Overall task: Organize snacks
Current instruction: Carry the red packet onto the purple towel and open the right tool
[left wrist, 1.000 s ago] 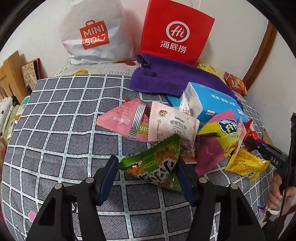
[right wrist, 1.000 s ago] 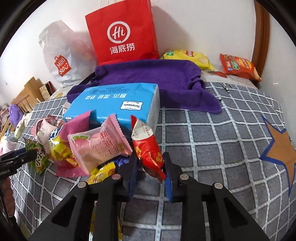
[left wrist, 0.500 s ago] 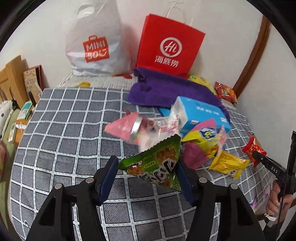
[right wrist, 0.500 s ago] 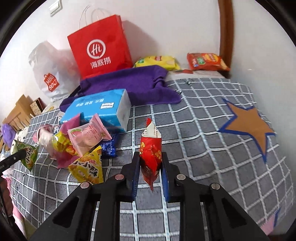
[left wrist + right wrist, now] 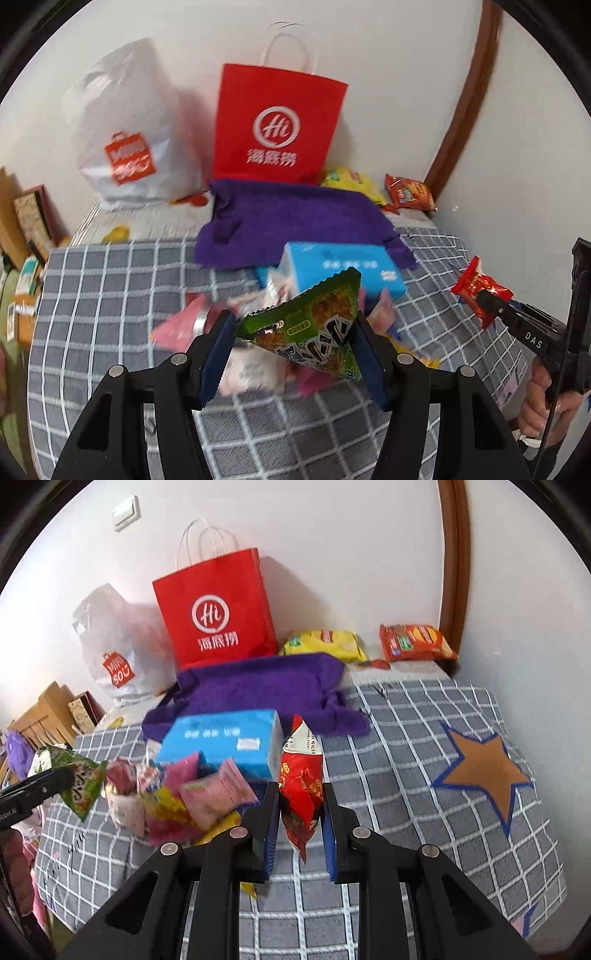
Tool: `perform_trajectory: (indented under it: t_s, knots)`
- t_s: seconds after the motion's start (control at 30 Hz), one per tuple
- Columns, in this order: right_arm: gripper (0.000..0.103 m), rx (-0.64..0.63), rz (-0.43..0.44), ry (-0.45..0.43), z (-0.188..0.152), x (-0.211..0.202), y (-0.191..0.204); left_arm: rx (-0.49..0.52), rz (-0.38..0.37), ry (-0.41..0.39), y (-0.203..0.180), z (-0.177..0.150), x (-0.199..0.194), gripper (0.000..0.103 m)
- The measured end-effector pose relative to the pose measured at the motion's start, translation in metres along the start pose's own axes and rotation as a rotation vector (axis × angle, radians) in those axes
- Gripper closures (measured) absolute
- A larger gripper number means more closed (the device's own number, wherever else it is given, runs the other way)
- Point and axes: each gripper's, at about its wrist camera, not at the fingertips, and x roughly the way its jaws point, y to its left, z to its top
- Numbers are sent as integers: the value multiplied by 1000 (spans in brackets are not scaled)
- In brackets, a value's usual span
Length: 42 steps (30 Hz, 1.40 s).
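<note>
Carrying: left hand-held gripper clamps the green crinkled snack packet, right hand-held gripper the red foil snack packet, both above the checked bedspread. Next, judged: sorted placement.

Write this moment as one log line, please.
left gripper: shut on green packet | right gripper: shut on red packet | both off bed | pile beside blue box
</note>
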Motion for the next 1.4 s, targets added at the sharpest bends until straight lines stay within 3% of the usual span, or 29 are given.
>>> perform_trajectory:
  t_s: [0.17,0.37,0.93,1.23,1.4]
  knots:
    - [82,2,9,-13,26,7,6,27,-31,-2,-16,35,13,43]
    - [82,-33,14,-37,62,24,18,63,-16,-20,-26,71,28,43]
    - [82,-124,6,-42,146,103,34,44,33,16,-5,150,101,43]
    - [82,-109,13,0,185,158,30,40,51,40,12,171,148,43]
    - [82,-135,16,48,177,194,30,33,51,106,29,163,186,43]
